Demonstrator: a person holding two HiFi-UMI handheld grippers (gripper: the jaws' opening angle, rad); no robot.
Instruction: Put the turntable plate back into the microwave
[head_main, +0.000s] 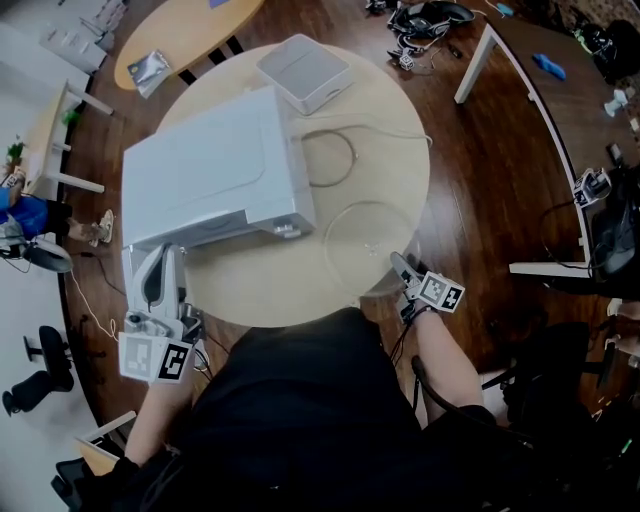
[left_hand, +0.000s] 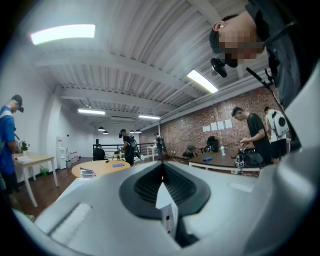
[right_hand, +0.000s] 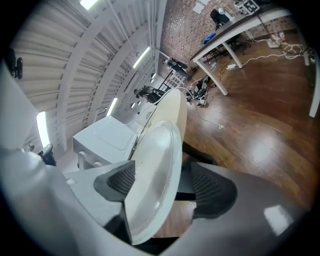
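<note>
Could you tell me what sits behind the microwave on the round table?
A white square box stands just behind the microwave, near the table's far edge. The microwave's rear face is hidden.

The turntable plate (right_hand: 155, 175) is clear glossy glass, the table (head_main: 400, 130) pale matt wood, the microwave (head_main: 215, 170) smooth white

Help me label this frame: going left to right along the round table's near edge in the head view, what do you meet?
Left gripper, shut on the microwave door → glass plate → right gripper, its open jaws around the plate's rim.
</note>
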